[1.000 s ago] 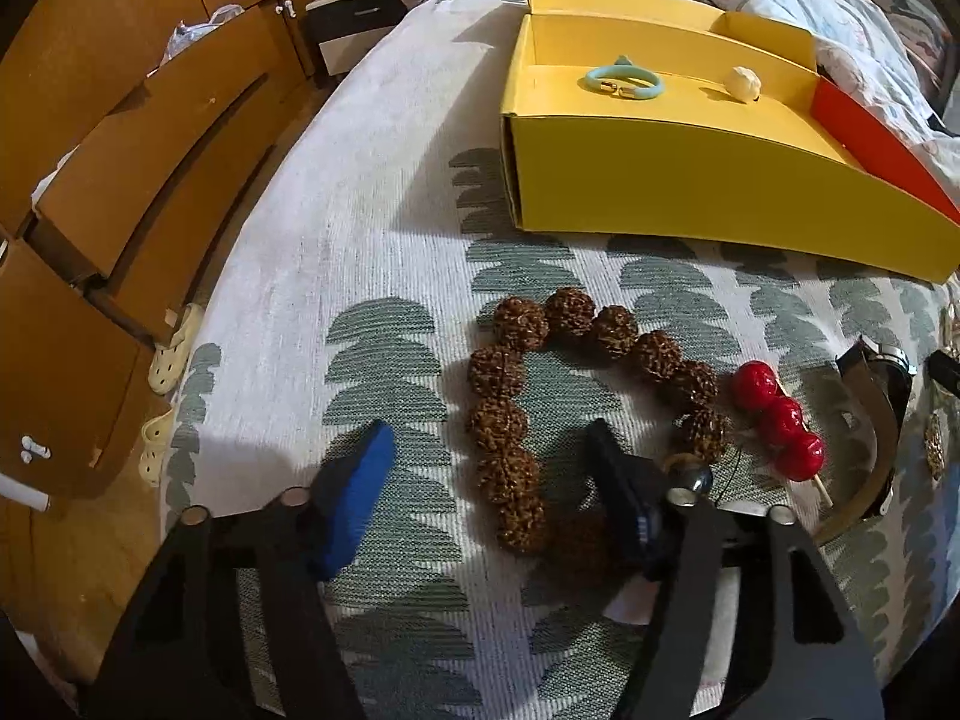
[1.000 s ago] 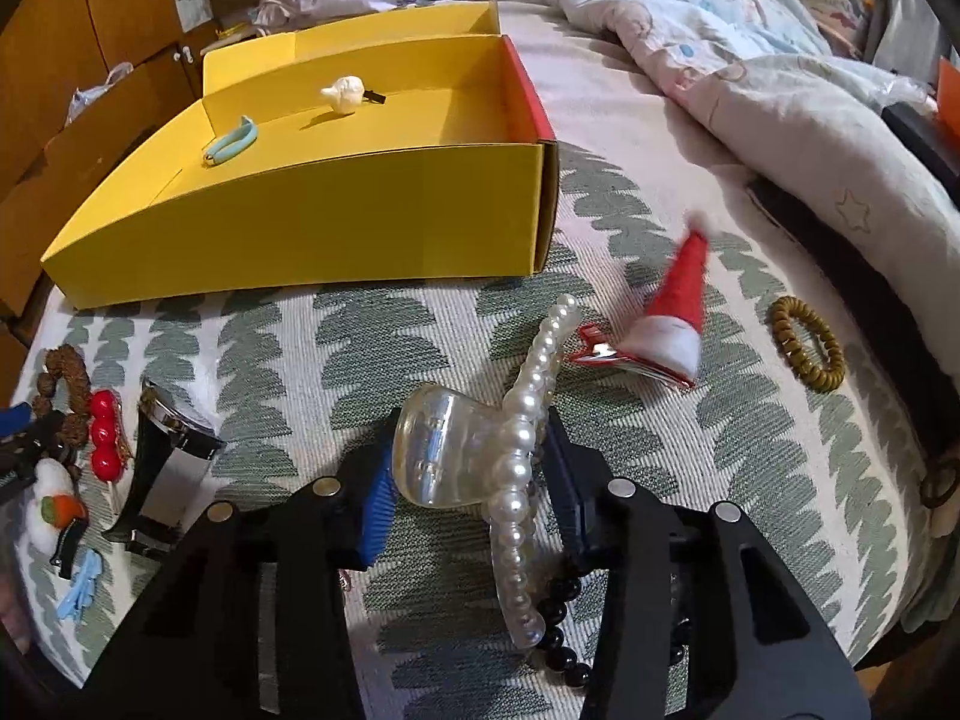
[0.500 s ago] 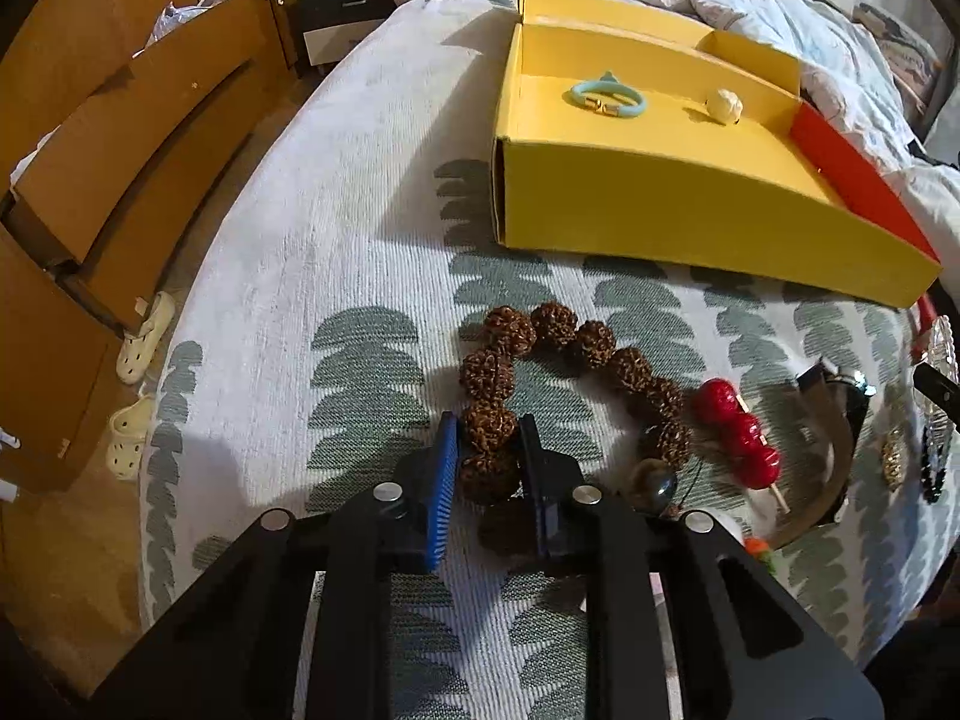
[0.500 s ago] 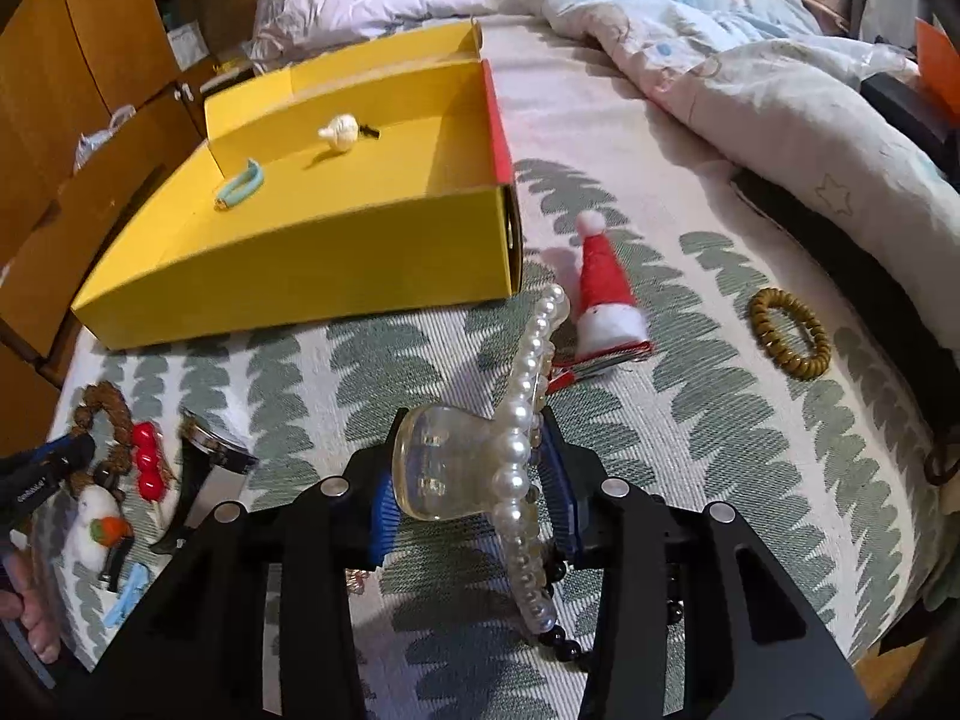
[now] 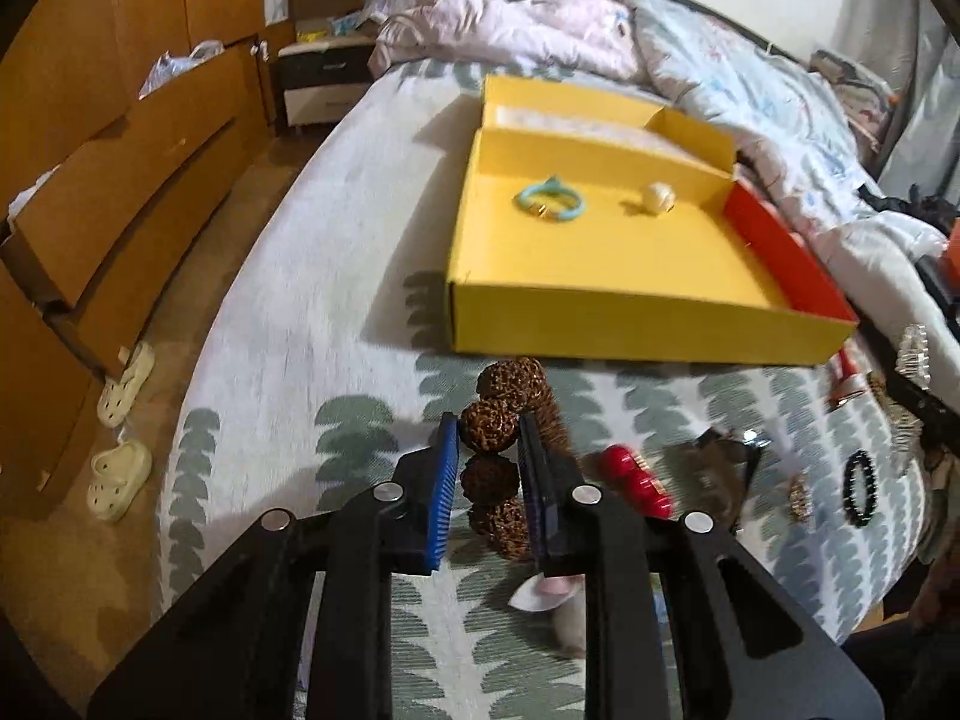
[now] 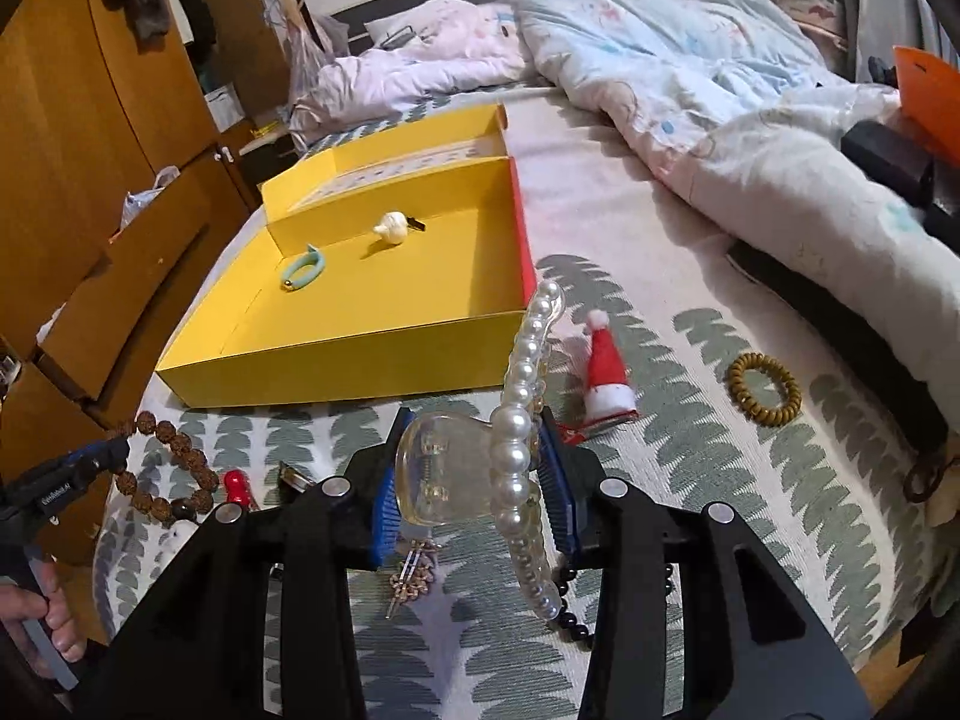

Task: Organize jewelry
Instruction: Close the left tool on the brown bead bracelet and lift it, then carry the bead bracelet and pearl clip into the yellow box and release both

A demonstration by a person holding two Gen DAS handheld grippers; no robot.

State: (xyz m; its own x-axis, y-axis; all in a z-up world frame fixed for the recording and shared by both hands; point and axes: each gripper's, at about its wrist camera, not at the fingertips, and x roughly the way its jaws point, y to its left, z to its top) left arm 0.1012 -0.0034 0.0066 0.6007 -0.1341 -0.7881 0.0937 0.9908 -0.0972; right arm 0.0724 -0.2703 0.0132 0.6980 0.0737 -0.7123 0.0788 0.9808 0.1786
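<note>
1. While both grippers hold something, only two pieces lie inside the yellow box (image 5: pixel 600 276): a turquoise ring-shaped hair tie (image 5: pixel 549 199) and a small white pearl-like clip (image 5: pixel 658 198), both near the box's far wall in the upper middle of the left-wrist frame.
2. Low in the centre of that frame, the left gripper (image 5: pixel 489 456) has its fingers pinched narrowly on the brown rudraksha-bead bracelet (image 5: pixel 489 426); the string of beads hangs from the pads, just in front of the box's near wall.
3. In the lower centre of the right-wrist frame, the right gripper (image 6: pixel 474 480) clamps a clear hair claw trimmed with pearls (image 6: pixel 462 468), its fingers set moderately apart around the claw's body.
4. Much remains on the leaf-patterned bedspread (image 6: pixel 690 480): a Santa-hat clip (image 6: pixel 607 372) and a mustard spiral hair tie (image 6: pixel 764 397) to the right, a gold hairpin (image 6: pixel 411 573) and black beads (image 6: pixel 570 618) at lower centre, and red beads (image 5: pixel 636 480) beside a watch-like piece, blurred.
5. Judging by this, the sorting is early: two items boxed, two in hand, and most of it yet to be gathered.
</note>
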